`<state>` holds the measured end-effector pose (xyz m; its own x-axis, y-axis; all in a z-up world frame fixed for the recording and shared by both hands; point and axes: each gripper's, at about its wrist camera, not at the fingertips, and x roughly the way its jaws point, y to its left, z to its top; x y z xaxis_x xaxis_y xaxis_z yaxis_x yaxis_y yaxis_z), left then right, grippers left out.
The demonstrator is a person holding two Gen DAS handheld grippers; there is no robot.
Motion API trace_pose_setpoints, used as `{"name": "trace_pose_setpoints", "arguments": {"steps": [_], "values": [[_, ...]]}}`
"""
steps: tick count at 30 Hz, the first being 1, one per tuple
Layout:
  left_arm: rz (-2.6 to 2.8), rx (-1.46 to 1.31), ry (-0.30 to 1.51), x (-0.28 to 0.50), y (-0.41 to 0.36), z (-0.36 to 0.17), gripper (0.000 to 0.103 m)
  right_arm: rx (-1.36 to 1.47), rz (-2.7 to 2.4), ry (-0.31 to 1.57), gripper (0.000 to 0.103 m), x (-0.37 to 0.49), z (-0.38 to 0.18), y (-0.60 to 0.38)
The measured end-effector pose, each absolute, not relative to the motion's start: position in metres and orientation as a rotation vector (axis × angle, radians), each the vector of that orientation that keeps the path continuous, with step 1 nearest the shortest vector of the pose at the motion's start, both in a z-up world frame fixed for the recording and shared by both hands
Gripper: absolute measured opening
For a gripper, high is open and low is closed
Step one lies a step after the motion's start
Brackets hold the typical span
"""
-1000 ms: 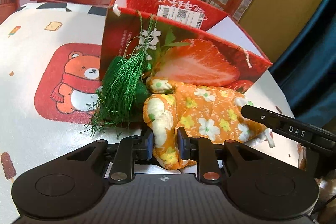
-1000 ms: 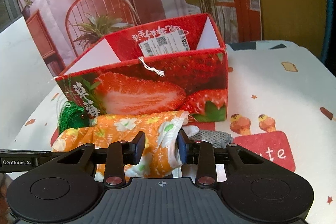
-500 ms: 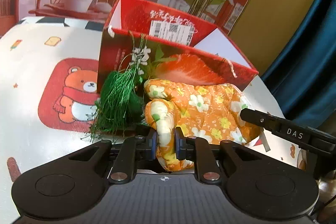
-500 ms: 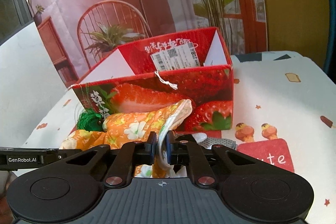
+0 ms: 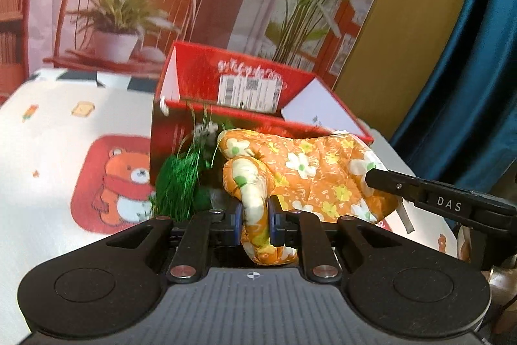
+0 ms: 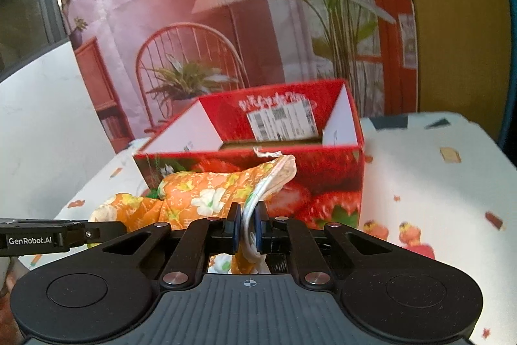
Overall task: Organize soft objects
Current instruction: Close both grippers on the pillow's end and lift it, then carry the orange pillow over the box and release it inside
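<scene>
An orange oven mitt with white and yellow flowers [image 5: 310, 173] hangs between both grippers, lifted off the table in front of the open red strawberry box [image 5: 232, 86]. My left gripper [image 5: 254, 217] is shut on the mitt's thumb end. My right gripper [image 6: 248, 227] is shut on the mitt's white-lined cuff [image 6: 274, 177]. The mitt also shows in the right wrist view [image 6: 200, 193], with the box [image 6: 323, 173] behind it. A green tassel [image 5: 181, 183] lies against the box's front, left of the mitt.
The table has a white cloth with cartoon prints, a red bear patch [image 5: 113, 183] to the left. A printed backdrop with chair and plants stands behind the box. A blue curtain [image 5: 468, 70] hangs at the right. The right gripper's side bar [image 5: 446, 202] crosses the left view.
Both grippers have risen with the mitt, lifting it from the table to about the box's rim height. The right gripper closed on the cuff during the last second.
</scene>
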<state>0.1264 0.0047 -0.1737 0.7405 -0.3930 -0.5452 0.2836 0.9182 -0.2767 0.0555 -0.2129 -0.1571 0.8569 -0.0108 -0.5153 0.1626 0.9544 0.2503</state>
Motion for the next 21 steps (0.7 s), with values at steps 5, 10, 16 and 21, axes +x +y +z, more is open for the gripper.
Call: {"name": "trace_pose_setpoints", "arguments": {"steps": [5, 10, 16, 21], "values": [[-0.376, -0.161, 0.573, 0.121, 0.006, -0.153, 0.016, 0.281, -0.080, 0.492, 0.008, 0.057, -0.139, -0.214], [-0.385, -0.146, 0.505, 0.117, 0.005, -0.131, 0.016, 0.265, -0.072, 0.451, 0.008, 0.059, -0.121, -0.218], [-0.393, -0.138, 0.461, 0.124, 0.002, -0.112, 0.016, 0.252, -0.065, 0.415, 0.008, 0.067, -0.099, -0.224], [-0.390, -0.128, 0.439, 0.134, 0.001, -0.102, 0.016, 0.239, -0.059, 0.396, 0.008, 0.080, -0.085, -0.229]]}}
